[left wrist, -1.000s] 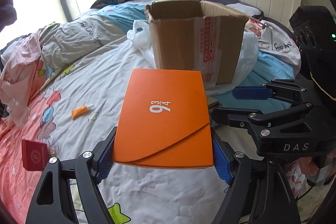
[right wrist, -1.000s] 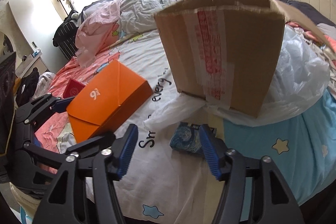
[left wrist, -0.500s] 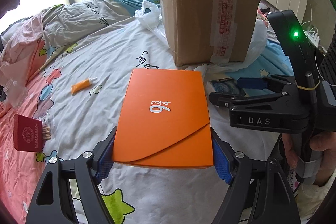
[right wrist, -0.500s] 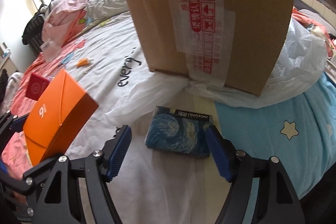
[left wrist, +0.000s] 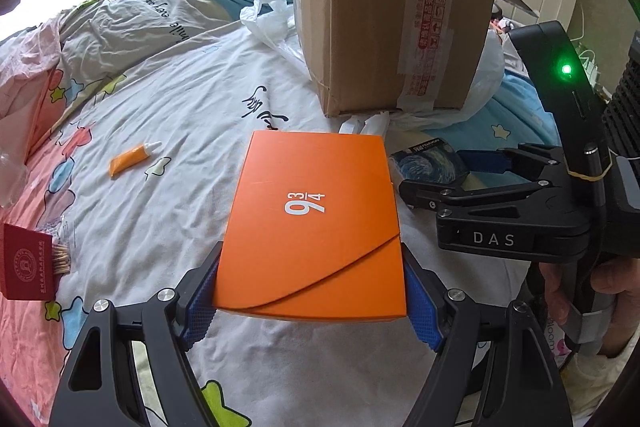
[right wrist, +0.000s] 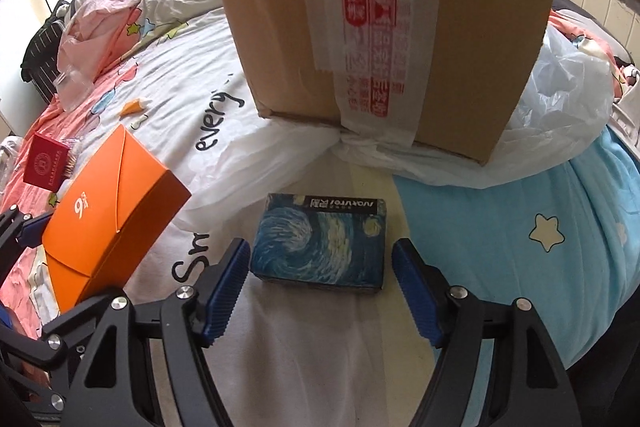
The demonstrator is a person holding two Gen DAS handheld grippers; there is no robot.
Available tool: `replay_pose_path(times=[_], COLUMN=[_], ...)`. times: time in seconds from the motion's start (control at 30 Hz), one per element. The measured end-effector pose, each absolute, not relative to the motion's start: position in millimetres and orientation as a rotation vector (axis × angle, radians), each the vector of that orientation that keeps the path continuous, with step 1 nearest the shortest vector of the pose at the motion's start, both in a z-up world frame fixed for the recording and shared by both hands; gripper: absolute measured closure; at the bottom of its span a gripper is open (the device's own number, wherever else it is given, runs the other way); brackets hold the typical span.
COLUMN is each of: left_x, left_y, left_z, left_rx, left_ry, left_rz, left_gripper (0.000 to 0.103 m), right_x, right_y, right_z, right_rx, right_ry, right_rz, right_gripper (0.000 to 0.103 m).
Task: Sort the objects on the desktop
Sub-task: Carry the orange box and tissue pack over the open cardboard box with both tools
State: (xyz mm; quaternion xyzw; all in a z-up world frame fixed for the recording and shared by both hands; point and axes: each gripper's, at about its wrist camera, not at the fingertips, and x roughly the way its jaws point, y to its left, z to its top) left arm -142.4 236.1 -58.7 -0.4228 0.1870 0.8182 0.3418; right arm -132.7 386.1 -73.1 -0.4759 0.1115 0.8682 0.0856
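**Two boxes on a cluttered bed**

Patterned bedding is covering the whole working surface, printed with stars and handwriting and rumpled toward the upper left of both views.

Nearest the lens in the left wrist view, the left gripper is pinching the orange box by its two long sides, the blue pads pressing flat against them at the lower centre of the frame; the box is sitting level above the bedding, its white "9¾" facing up. In the right wrist view the same box is showing at the lower left.

At the lower centre of the right wrist view, the right gripper is standing spread, its blue pads flanking the near end of the starry-night box with a gap showing on each side. That box is lying flat on the bedding.

Farther out, at the left edge of the left wrist view, a red booklet is lying, and above it a small orange tube.

Farthest, a taped cardboard carton is filling the top of the right wrist view, sitting on a white plastic bag.
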Motion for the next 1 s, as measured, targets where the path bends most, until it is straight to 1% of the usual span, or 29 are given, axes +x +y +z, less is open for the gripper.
replay_pose_path(times=[0.2,0.27,0.3,0.43,0.8,1.0], left_x=[-149,-150,-150,-148,-140,-130], left_y=[233,232,232,233,236,235], left_z=[-67,-67,-67,-60,-40,-13], left_rx=[-1.127,-1.13,-1.132,-1.118,-1.07,-1.003], left_ry=[0.478,0.477,0.477,0.482,0.498,0.478], left_rz=[2.123,2.123,2.123,2.129,2.147,2.171], left_gripper=[0.022,0.022,0.022,0.022,0.022,0.022], right_x=[-140,-140,-141,-137,-111,-95], right_y=[381,379,379,382,378,376], right_z=[-78,-79,-79,-74,-25,6], right_rx=[-1.421,-1.415,-1.412,-1.405,-1.295,-1.209], right_ry=[0.238,0.202,0.193,0.223,0.2,0.172], right_rz=[2.564,2.566,2.57,2.602,2.721,2.772], right_gripper=[0.033,0.039,0.039,0.04,0.04,0.04])
